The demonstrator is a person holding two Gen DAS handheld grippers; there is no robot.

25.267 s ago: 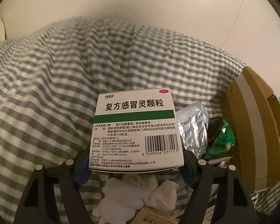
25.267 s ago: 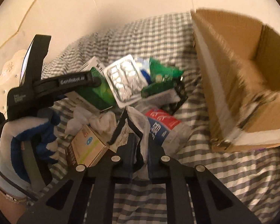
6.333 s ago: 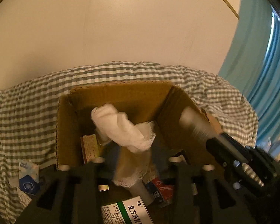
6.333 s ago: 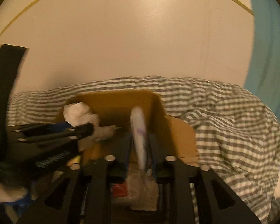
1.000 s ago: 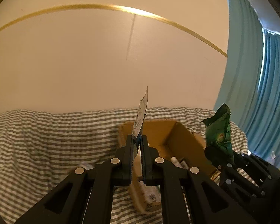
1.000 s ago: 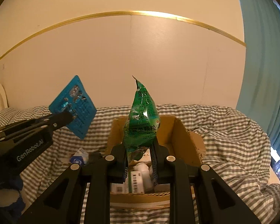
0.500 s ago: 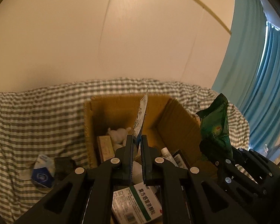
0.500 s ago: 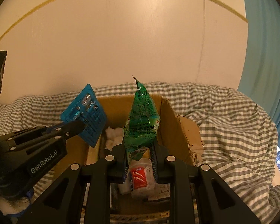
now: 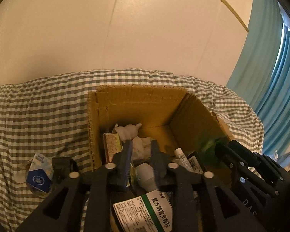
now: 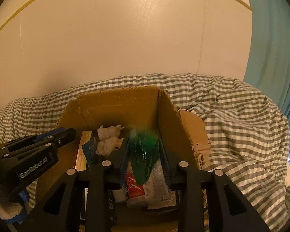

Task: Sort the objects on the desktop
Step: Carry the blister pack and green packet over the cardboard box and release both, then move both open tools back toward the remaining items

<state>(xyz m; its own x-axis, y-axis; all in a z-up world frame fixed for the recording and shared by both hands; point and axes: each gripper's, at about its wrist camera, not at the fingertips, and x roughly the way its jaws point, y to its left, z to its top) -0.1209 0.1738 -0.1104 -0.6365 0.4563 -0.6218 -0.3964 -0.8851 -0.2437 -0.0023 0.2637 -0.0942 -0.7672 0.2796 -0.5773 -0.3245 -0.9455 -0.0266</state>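
Note:
An open cardboard box [image 9: 137, 90] [image 10: 116, 96] sits on checked cloth, and both grippers hang over it. My left gripper [image 9: 141, 148] [image 10: 68, 133] has its jaws opening with nothing between them. A blue blister pack [image 10: 89, 150] lies inside the box beside an orange carton [image 10: 82, 150]. My right gripper [image 10: 144, 154] [image 9: 221, 147] is opening too. A green packet [image 10: 143, 154] [image 9: 206, 145] shows as a blur between its fingers, slipping down into the box.
The box holds white tissue wads [image 9: 129, 131], a white tube [image 9: 180, 154], a green-and-white medicine box [image 9: 152, 208] and a red-and-white sachet [image 10: 137, 185]. A blue-and-white carton [image 9: 38, 176] and a black object [image 9: 61, 164] lie on the cloth to its left. A blue curtain [image 9: 276, 81] hangs at right.
Both grippers have come down over the box and their jaws have parted. The blue blister pack has left the left gripper, and the green packet is sliding out of the right one.

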